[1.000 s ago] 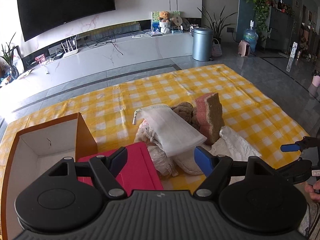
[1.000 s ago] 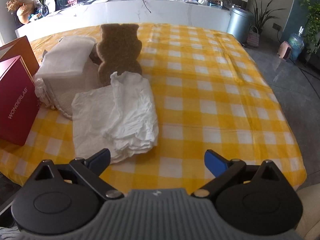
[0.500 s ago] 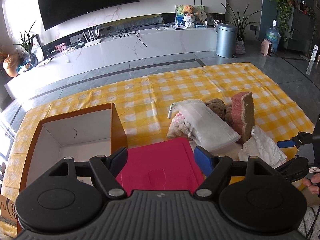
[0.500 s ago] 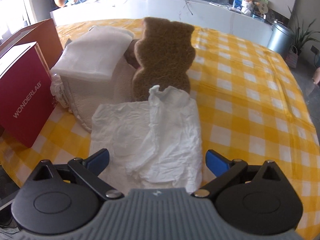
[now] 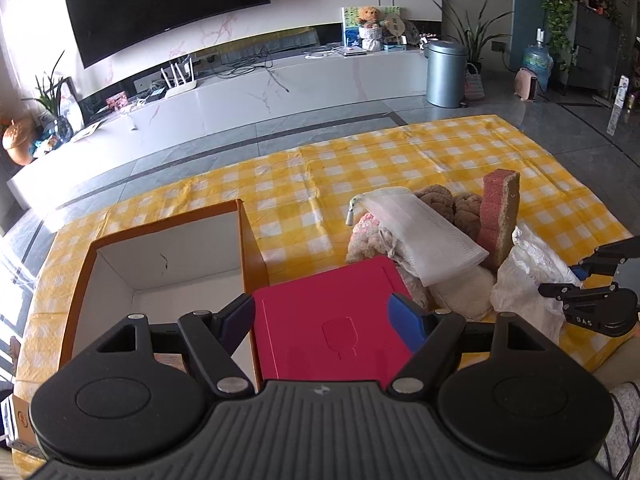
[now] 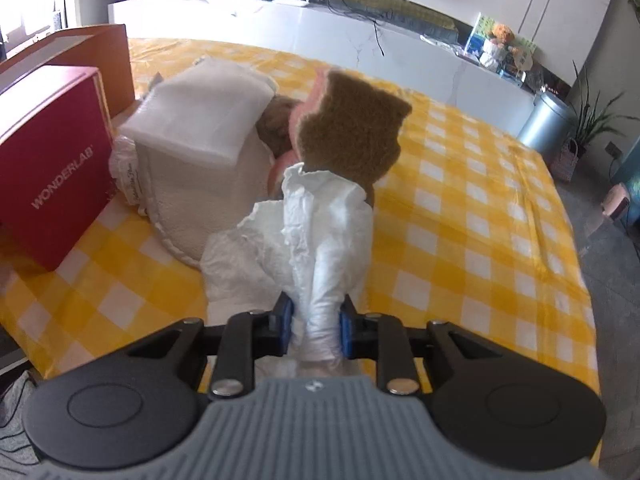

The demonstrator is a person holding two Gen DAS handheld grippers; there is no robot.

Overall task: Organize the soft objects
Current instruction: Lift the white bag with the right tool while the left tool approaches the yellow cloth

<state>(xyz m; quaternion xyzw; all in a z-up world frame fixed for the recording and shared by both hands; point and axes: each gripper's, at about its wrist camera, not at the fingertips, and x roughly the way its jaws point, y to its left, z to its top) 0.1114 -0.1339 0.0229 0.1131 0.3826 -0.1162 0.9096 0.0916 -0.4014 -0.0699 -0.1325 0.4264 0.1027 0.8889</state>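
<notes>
A pile of soft things lies on the yellow checked cloth (image 5: pixel 360 168): a crumpled white cloth (image 6: pixel 316 232), a brown and pink sponge (image 6: pixel 352 136) standing upright, a white mesh pouch (image 6: pixel 200 120) and cream towels (image 6: pixel 200 196). My right gripper (image 6: pixel 314 330) is shut on the near end of the white cloth, which also shows in the left wrist view (image 5: pixel 528 280). My left gripper (image 5: pixel 322 322) is open and empty above the red box (image 5: pixel 332 316). An open orange box (image 5: pixel 168 256) with a white inside stands left of it.
The red box reads WONDERLAB in the right wrist view (image 6: pixel 52 168). The cloth's edge drops to grey floor on the right (image 6: pixel 624 280). A white TV bench (image 5: pixel 280 88) and a metal bin (image 5: pixel 446 74) stand beyond.
My right gripper moved forward onto the white cloth and shut on it. My left gripper drew back and turned left, so the orange box shows more.
</notes>
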